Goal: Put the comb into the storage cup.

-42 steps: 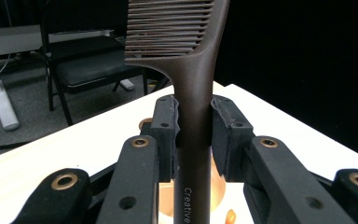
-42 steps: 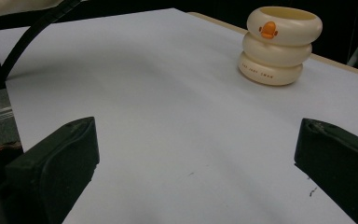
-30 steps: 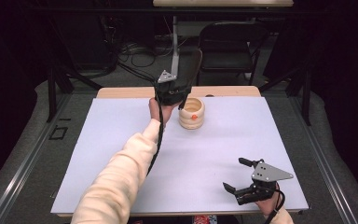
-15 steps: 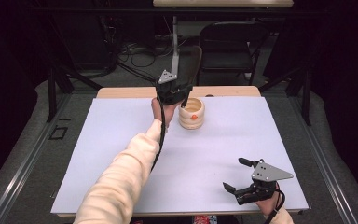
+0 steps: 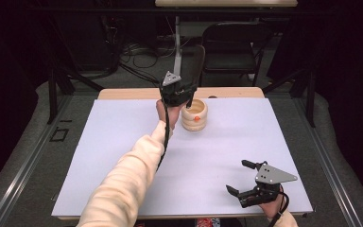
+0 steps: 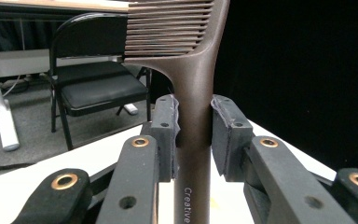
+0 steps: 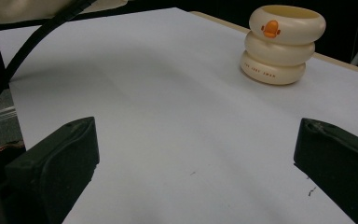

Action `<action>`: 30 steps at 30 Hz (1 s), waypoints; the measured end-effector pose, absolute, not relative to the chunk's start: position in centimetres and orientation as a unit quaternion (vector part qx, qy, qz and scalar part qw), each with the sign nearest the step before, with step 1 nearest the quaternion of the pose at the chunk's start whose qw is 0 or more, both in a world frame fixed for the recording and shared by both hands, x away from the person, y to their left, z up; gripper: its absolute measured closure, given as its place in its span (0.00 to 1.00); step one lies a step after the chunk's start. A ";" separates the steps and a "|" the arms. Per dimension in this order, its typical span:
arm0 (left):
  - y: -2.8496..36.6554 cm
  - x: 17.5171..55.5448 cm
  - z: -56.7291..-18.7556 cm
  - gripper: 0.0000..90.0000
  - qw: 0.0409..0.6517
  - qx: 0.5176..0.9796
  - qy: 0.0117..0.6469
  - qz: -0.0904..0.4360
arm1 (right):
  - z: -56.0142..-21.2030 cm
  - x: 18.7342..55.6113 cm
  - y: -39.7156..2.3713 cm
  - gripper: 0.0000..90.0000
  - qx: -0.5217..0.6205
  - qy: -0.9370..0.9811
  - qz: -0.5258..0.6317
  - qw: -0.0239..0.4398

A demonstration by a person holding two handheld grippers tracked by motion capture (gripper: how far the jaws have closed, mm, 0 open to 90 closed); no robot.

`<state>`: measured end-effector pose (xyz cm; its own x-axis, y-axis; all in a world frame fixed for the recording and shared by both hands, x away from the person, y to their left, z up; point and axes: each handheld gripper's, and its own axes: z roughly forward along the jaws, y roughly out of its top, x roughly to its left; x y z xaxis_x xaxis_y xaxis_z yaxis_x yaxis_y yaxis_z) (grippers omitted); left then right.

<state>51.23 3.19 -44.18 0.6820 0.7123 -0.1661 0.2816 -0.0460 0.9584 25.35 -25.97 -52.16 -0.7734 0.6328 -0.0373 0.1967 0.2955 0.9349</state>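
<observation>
My left gripper (image 5: 182, 92) is raised at the far middle of the table, shut on the handle of a dark brown comb (image 5: 198, 59). The comb (image 6: 193, 107) stands upright between the pads (image 6: 165, 126), its teeth at the top. Just to its right a cream cup (image 5: 194, 115) made of stacked rings, with an orange duck mark, stands on the white sheet (image 5: 123, 142). The cup (image 7: 282, 44) looks hollow at its top. My right gripper (image 5: 236, 176) rests low near the table's front right, its jaws open with nothing between them (image 7: 196, 154).
A black folding chair (image 5: 231, 45) and cables lie beyond the table's far wooden edge (image 5: 227, 92). A person's sleeved left arm (image 5: 132, 175) stretches diagonally across the sheet. Metal rails run along both sides of the table.
</observation>
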 end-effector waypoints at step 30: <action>1.8 52.0 -46.6 0.81 0.615 0.678 0.362 0.173 | -52.1 25.3 -26.0 0.00 0.264 0.779 0.531 0.204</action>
<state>51.96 1.76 -46.65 0.6780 0.7043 -0.2105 0.2779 0.0196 0.9604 25.35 -25.95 -52.15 -0.7770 0.6284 -0.0371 0.1945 0.2957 0.9353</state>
